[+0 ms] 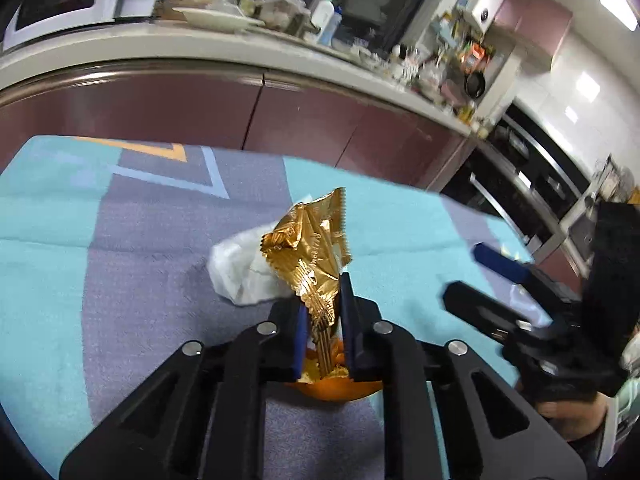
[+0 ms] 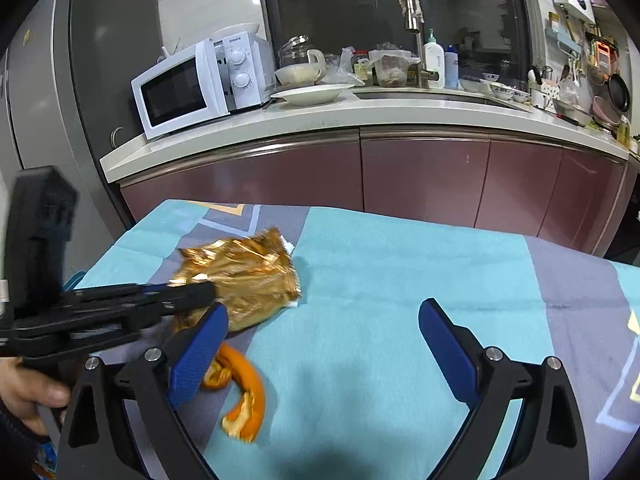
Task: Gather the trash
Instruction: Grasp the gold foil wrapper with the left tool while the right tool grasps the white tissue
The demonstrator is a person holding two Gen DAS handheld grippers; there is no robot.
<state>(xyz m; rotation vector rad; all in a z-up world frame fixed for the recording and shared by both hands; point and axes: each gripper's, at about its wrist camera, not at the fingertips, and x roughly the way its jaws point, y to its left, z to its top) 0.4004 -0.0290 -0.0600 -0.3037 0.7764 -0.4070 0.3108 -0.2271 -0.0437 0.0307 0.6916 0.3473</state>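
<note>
Crinkled gold foil wrapper (image 1: pixel 316 256), print perhaps script

Gold wrapper (image 1: pixel 316 256), orange peel (image 2: pixel 246 392), turquoise-grey cloth (image 2: pixel 380 280).

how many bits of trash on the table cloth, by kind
gold foil wrapper: 1
white crumpled tissue or plastic: 1
orange peel: 1, possibly more pieces hidden
total: 3
</note>
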